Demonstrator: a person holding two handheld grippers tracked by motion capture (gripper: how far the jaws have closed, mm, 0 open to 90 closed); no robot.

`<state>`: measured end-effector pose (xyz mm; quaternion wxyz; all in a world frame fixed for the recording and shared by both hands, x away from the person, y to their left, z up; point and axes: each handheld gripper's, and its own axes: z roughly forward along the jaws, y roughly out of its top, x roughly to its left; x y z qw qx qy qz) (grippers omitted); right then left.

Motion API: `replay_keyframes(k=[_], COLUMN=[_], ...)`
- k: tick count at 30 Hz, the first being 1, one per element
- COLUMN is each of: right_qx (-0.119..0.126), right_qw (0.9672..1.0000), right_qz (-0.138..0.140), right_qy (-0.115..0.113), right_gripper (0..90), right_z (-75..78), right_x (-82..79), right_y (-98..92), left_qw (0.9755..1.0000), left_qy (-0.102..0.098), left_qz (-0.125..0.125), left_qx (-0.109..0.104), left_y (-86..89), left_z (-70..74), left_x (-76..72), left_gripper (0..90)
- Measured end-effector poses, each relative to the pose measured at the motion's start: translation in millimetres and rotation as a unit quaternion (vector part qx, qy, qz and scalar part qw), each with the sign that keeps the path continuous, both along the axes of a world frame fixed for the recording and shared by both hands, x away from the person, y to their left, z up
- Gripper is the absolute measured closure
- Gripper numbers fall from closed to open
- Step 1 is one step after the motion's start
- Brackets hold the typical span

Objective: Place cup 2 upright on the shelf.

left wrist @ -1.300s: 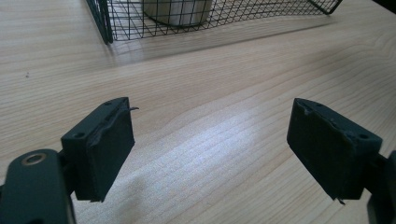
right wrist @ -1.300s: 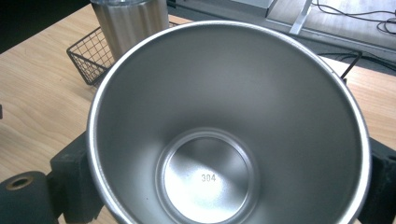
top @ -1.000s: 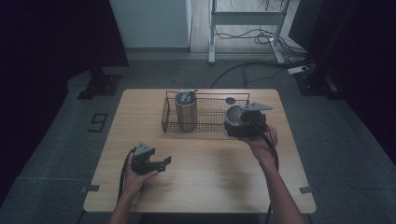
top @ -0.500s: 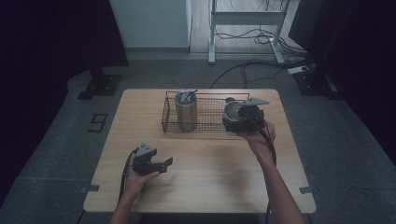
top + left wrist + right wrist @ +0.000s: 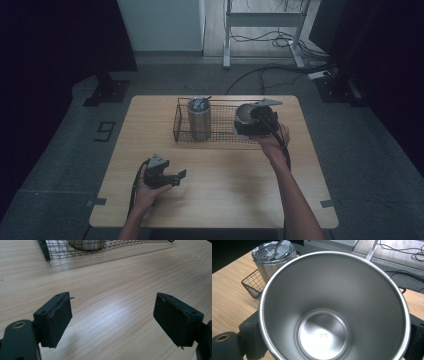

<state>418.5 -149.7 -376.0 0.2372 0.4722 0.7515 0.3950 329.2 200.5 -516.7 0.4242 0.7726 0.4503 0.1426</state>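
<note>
A steel cup (image 5: 244, 114) hangs tilted over the right end of the black wire basket (image 5: 220, 136), with my right gripper (image 5: 251, 124) shut on it. In the right gripper view the cup's open mouth (image 5: 332, 302) faces the camera, and the right gripper (image 5: 332, 340) has a black jaw on each side of its wall. A lidded steel tumbler (image 5: 199, 117) stands upright in the basket's left half. My left gripper (image 5: 180, 176) rests low over the table's front left. Its jaws stand wide apart with only bare wood between them, as the left gripper (image 5: 112, 320) view shows.
The wooden table (image 5: 225, 200) has free room across its front half. The basket wall (image 5: 75, 250) and the tumbler's base (image 5: 86, 243) lie ahead of the left gripper. The tumbler (image 5: 274, 257) and a basket corner (image 5: 253, 283) sit behind the cup. Cables and a metal stand lie on the floor beyond.
My right hand has carried the steel cup a little to the left and away from the person, over the basket's right end. The left gripper has stayed put.
</note>
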Motion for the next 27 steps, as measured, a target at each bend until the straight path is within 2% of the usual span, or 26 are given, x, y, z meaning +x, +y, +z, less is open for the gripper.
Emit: replay_keyframes(k=[27], right_qx=[-0.011], right_qw=[0.9999], right_qz=[-0.003], right_qy=[0.009], right_gripper=[7.2], right_z=[3.2], right_x=[30.5], right_y=[9.5], left_qw=[1.0], left_qy=[0.002], left_qz=[-0.001], left_qx=[-0.004], left_y=[0.4], left_z=[0.9], left_x=[0.3], left_gripper=[15.4])
